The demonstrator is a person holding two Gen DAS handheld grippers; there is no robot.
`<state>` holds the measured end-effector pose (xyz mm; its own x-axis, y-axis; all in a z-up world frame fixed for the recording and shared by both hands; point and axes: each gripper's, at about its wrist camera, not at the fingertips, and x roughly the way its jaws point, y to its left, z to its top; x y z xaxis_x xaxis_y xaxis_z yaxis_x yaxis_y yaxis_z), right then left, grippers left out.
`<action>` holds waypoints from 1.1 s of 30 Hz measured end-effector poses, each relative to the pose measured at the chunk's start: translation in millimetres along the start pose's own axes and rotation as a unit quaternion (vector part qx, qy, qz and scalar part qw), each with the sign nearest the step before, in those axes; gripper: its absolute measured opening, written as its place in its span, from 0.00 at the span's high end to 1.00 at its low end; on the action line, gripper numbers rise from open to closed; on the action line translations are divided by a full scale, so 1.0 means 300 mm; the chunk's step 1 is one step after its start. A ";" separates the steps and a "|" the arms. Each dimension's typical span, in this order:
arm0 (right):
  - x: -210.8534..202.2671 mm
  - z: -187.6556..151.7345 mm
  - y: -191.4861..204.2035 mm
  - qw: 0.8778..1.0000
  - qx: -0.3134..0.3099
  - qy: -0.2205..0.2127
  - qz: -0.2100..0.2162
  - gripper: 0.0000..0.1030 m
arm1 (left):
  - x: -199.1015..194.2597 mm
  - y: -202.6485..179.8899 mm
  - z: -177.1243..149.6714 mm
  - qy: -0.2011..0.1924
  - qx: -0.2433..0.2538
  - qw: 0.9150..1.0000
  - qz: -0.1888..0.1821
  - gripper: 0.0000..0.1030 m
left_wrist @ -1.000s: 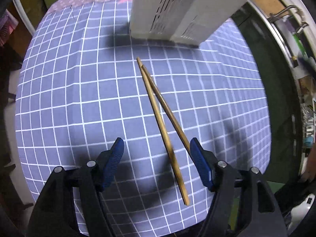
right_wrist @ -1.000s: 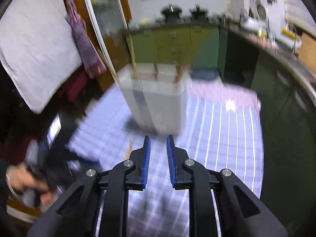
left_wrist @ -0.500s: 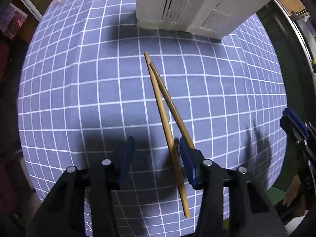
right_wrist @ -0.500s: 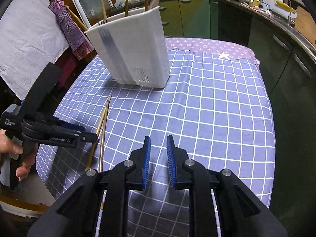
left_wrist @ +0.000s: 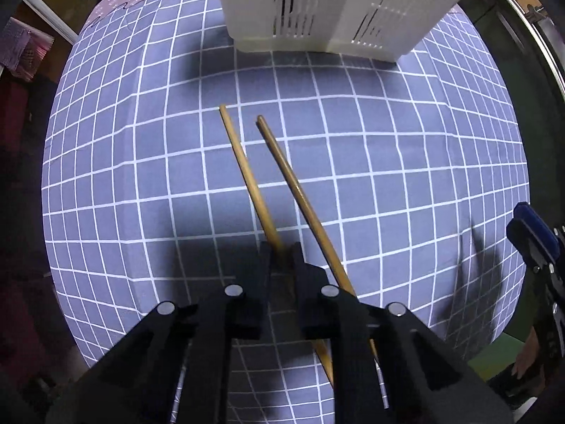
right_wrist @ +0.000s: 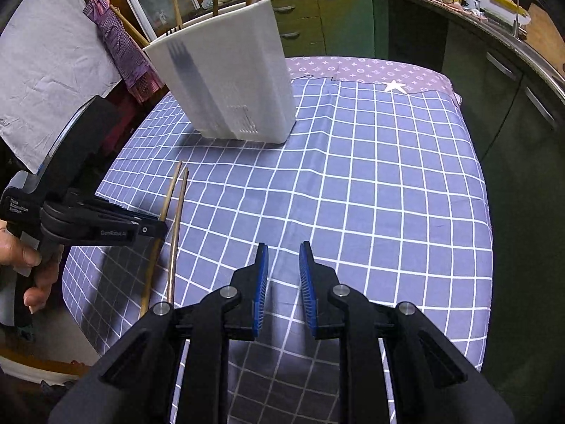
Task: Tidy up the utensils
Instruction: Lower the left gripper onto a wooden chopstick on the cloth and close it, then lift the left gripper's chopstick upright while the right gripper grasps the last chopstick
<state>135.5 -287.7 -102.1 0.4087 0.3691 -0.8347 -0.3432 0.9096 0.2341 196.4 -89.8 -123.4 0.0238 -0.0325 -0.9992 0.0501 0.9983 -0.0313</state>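
1. While our left gripper (left_wrist: 282, 261) sits clamped on one chopstick (left_wrist: 247, 173), its shaft runs straight ahead from the tips.
2. We see the second chopstick (left_wrist: 300, 194) lying just right of it.
3. Beyond both stands the white utensil holder (left_wrist: 328, 7), on the checked tablecloth (left_wrist: 423, 176).
4. Our right gripper (right_wrist: 283, 279) hovers well off to the right, slightly parted, holding nothing.

Checked tablecloth (right_wrist: 388, 183), green cabinets (right_wrist: 335, 17), white sheet (right_wrist: 42, 81)

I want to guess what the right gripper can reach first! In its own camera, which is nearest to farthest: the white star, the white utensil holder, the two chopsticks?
1. Chopsticks, low on the left, beside the left gripper.
2. White utensil holder, farther back on the left.
3. White star, at the tablecloth's far edge, right of centre.
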 end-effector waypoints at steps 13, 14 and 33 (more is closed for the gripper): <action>-0.009 0.000 0.008 1.000 -0.005 0.009 -0.007 0.80 | -0.077 0.056 -0.066 -0.025 0.024 0.999 -0.024 0.93; -0.008 0.000 0.008 1.000 -0.004 0.012 -0.006 0.80 | -0.095 0.062 -0.073 -0.031 0.026 0.999 -0.026 0.93; 0.090 0.088 0.164 0.994 -0.055 0.090 0.010 0.79 | -0.446 0.172 -0.359 -0.275 0.061 0.959 -0.028 0.93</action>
<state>151.9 -228.1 -100.1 0.2461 0.3373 -0.9087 -0.4443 0.8725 0.2035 88.3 -28.5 6.0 0.5394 -0.1398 -0.8304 0.1819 0.9822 -0.0472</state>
